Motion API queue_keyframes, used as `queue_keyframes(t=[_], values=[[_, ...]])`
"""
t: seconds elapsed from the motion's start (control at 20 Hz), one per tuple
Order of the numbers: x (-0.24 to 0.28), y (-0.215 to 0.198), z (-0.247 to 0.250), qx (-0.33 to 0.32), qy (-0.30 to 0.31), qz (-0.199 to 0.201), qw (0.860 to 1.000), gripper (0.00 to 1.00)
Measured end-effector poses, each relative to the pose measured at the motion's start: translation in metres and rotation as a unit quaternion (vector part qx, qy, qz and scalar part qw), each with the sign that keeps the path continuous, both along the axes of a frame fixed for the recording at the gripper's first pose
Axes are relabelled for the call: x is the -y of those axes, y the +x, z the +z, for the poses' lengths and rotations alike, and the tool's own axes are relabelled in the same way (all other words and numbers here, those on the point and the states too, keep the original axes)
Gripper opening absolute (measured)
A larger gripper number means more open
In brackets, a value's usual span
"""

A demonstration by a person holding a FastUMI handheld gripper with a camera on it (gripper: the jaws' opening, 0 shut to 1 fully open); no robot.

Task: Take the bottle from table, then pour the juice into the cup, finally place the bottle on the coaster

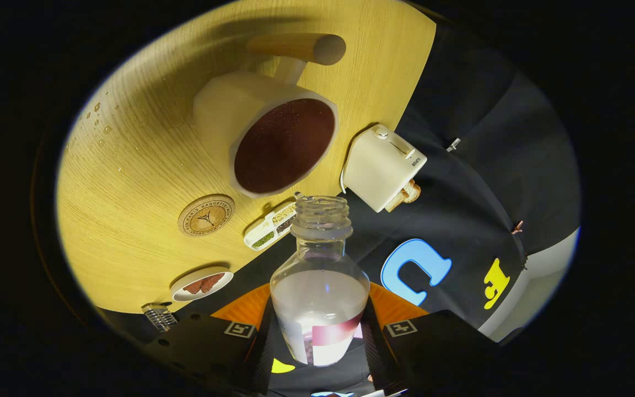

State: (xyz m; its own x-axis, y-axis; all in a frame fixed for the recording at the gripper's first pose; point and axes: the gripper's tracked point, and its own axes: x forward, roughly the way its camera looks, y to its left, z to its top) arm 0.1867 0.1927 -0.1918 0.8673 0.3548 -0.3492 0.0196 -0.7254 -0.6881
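1. Pale wood grain makes up the round table (130,182), seen tilted from where I ride; the booth's dark cloth wall hangs past its edge, beyond my fingers.
2. My gripper (317,331) has its jaws clamped on the bottle (320,286); one finger presses on each side of its lower body, and the glass fills the whole gap between them.
3. That bottle is clear and uncapped, its threaded mouth pointing ahead toward the cup (273,138); it looks nearly empty — a label wraps its lower part, and I cannot make out any dark juice left inside.
4. Just beyond the bottle's mouth stands that cup, white and faceted, on the table; dark reddish juice with small bubbles fills it close to the rim; the bottle's mouth is near the rim yet not touching it.
5. A round cork coaster (206,215) lies flat on the wood beside the cup, bare on top, well apart from the bottle.
6. Between the coaster and the bottle's neck sits a small white spice tray (271,225) with green, yellow and dark fillings in separate compartments.
7. A white toaster (383,168) stands at the table's edge beside the cup; a slice of toast (404,196) pokes from it.
8. Nearer my fingers, at the table's rim, rests a small plate (202,284) holding something reddish-brown; a little ridged clear object (159,316) sits just beside it.
9. Behind the cup lies a wooden cylinder (301,48) on a pale stem; water droplets (100,118) speckle the far side of the wood.
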Motion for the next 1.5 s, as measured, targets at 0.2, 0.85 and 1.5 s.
queue_keyframes(t=[0.2, 0.85, 1.5], values=[[-0.002, -0.002, 0.003, 0.0, 0.007, -0.001, 1.0, 0.7], [0.013, 0.0, 0.056, -0.02, 0.226, -0.079, 0.971, 0.7], [0.08, 0.067, 0.087, -0.156, 0.633, -0.26, 0.712, 0.71]])
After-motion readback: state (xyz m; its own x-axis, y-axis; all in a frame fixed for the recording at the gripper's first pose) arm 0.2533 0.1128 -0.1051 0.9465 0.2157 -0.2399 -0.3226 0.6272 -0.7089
